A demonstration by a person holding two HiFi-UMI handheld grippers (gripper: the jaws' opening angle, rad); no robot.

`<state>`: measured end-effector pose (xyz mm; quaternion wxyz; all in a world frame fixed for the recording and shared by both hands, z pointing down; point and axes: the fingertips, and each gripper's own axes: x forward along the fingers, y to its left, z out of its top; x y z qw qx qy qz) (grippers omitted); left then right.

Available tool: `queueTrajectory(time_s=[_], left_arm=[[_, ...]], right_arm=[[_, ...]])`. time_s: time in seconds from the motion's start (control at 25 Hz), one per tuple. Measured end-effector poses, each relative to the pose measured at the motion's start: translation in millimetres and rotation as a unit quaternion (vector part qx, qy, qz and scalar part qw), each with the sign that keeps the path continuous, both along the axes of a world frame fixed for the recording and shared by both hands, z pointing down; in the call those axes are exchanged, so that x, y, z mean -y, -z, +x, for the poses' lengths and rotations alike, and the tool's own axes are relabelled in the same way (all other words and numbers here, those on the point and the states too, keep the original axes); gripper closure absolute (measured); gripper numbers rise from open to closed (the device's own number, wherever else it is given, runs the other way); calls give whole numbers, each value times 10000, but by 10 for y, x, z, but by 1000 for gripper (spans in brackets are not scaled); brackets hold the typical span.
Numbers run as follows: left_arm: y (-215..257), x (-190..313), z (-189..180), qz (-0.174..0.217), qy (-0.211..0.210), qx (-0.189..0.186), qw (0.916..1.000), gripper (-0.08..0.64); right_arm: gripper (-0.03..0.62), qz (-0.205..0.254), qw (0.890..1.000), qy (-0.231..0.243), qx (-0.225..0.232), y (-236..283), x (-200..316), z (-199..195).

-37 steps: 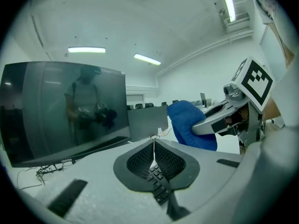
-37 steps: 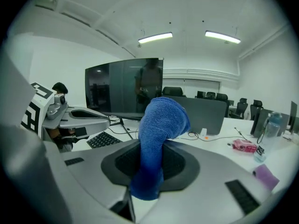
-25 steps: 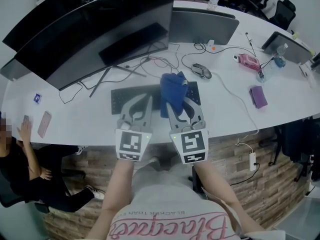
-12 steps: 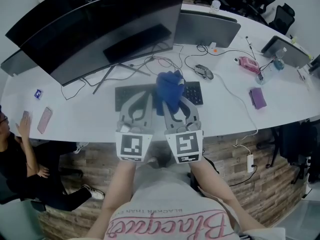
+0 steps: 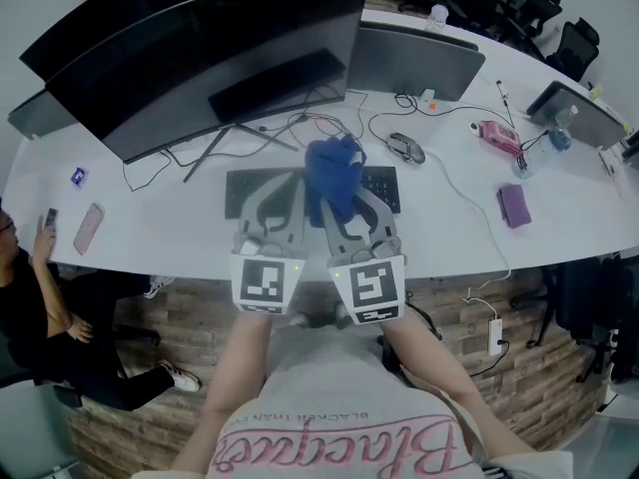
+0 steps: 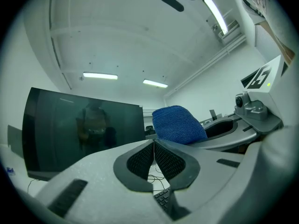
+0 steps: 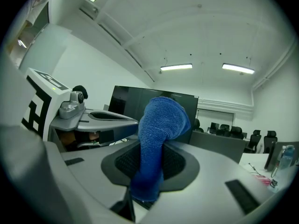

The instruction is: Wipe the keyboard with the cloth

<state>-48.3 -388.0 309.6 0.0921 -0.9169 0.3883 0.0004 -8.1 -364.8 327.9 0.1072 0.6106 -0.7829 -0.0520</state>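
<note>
Pinched cloth (image 5: pixel 332 173) between right gripper (image 5: pixel 351 206) jaws, bunched above keyboard (image 5: pixel 250 190) middle | noted left gripper (image 5: pixel 283 196) jaws pressed together, empty, just beside | judged best to lower cloth flat, sweep lightly along key rows, avoid cables (image 5: pixel 300 123)

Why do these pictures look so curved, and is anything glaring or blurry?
Head view: the wide lens bends the white desk into an arc; light is even. Left gripper view: dark round border, bright ceiling strips, a reflection on the black monitor. Right gripper view: same border; the blue cloth looks sharp.
</note>
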Motion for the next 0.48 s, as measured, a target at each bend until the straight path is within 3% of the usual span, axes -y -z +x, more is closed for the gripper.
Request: queueTrajectory(time_s=[0.48], left_arm=[[7, 3, 175, 135, 105, 173, 9997, 554]], right_arm=[[505, -52, 9995, 206, 212, -5, 61, 163]])
